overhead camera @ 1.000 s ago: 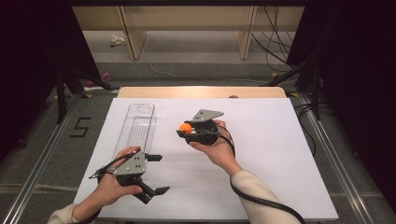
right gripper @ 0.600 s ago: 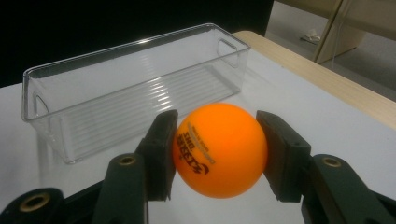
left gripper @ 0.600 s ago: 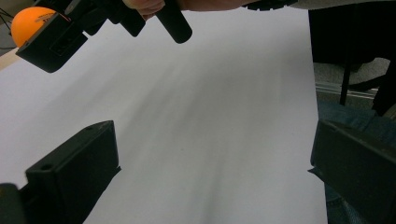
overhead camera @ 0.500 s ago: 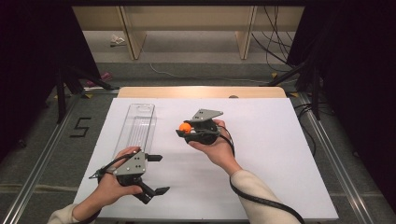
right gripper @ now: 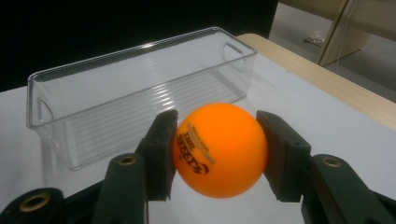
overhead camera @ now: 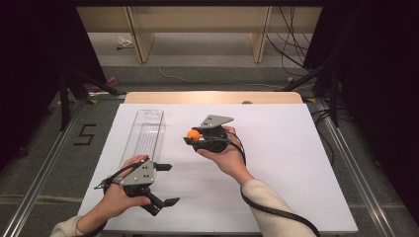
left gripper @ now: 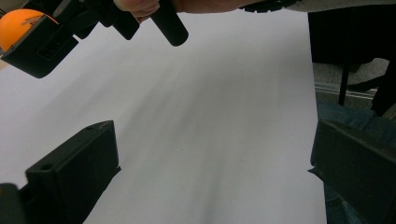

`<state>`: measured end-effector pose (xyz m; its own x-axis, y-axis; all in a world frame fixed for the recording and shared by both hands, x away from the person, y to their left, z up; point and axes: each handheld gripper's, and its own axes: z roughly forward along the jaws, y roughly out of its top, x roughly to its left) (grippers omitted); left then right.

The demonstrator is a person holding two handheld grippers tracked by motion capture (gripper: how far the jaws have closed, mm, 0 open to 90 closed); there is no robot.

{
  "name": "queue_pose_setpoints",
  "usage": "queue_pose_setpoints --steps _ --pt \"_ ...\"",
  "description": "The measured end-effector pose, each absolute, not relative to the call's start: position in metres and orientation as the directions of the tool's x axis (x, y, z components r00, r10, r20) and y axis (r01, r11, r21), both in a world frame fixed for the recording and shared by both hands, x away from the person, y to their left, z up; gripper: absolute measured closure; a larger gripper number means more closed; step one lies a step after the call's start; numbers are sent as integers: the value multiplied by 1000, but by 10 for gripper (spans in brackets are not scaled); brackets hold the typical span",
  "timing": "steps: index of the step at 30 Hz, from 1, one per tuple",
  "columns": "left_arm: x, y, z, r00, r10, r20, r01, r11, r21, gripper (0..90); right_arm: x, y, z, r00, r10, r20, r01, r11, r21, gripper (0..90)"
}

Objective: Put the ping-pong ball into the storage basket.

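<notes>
**White tabletop, ball gripped, bin empty**

White sheet-covered table (overhead camera: 296,168) in a dim room. Right gripper (right gripper: 217,154) pinches a round orange plastic ping-pong ball (right gripper: 219,149) with black print, both pads pressed on its sides, held above the sheet. Long clear plastic rectangular bin (right gripper: 140,93) with cut-out handles sits just beyond the ball, empty as far as visible; ball is near the bin's long side, not over it. Judged progress: pickup done, carry and drop into the bin left. Left gripper (overhead camera: 163,183) sits at the bin's near end, jaws spread wide, nothing between them, hovering or resting low over the sheet, can't tell which. Beyond the bin's far end: pale wood table edge (overhead camera: 212,97), then grey floor with cables (overhead camera: 291,44) and light wooden furniture legs (overhead camera: 139,34). Left of the bin, a floor marking "5" (overhead camera: 85,134) beside a metal rail (overhead camera: 44,173). Dark black curtains either side.
</notes>
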<state>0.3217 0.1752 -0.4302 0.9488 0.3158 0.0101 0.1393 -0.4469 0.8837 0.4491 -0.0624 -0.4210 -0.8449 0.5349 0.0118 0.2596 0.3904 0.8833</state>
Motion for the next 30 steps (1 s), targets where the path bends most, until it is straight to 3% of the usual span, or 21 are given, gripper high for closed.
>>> queue_pose_setpoints --steps 30 --pt "322 175 -430 950 313 9 139 -446 884 7 450 -51 -418 -854 519 12 246 385 889 515"
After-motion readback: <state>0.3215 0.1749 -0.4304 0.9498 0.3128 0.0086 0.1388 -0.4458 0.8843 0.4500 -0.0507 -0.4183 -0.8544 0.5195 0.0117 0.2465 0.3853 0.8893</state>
